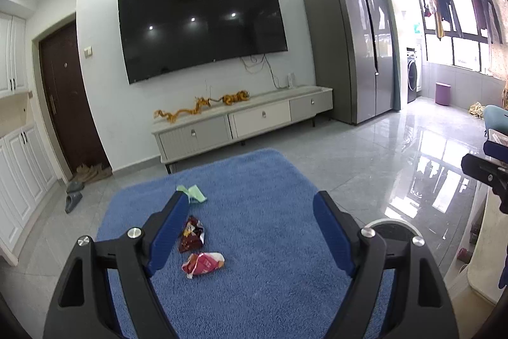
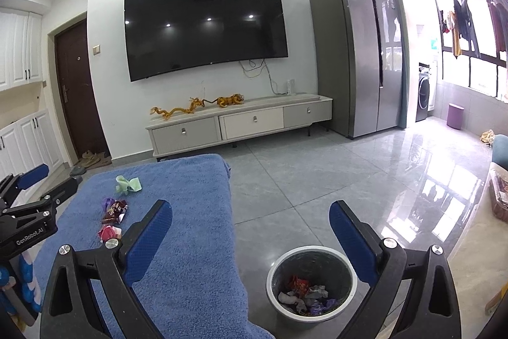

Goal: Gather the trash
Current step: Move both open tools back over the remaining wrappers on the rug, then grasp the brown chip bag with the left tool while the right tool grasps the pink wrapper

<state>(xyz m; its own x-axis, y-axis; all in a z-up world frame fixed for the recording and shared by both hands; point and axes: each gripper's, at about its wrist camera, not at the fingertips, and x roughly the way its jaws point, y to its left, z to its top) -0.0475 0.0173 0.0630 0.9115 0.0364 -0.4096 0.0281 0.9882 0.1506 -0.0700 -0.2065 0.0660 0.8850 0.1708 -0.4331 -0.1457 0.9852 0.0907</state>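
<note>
Three pieces of trash lie on a blue towel-covered table (image 1: 270,291): a pale green paper (image 1: 194,193), a dark red snack wrapper (image 1: 190,235) and a red-and-white wrapper (image 1: 203,264). My left gripper (image 1: 252,202) hovers over them, open and holding nothing, with the wrappers close to its left finger (image 1: 171,224). From the right wrist view the same green paper (image 2: 127,184) and wrappers (image 2: 114,210) show at the left. My right gripper (image 2: 250,208) is open and empty above the floor, over a grey trash bin (image 2: 276,272) holding several crumpled wrappers.
The bin's rim (image 1: 390,223) stands just right of the table. A TV cabinet (image 1: 247,119) with orange figurines, a wall TV and a grey fridge (image 1: 346,46) line the far wall. Slippers (image 1: 73,199) lie near the door. Glossy tiled floor (image 2: 317,180) stretches to the right.
</note>
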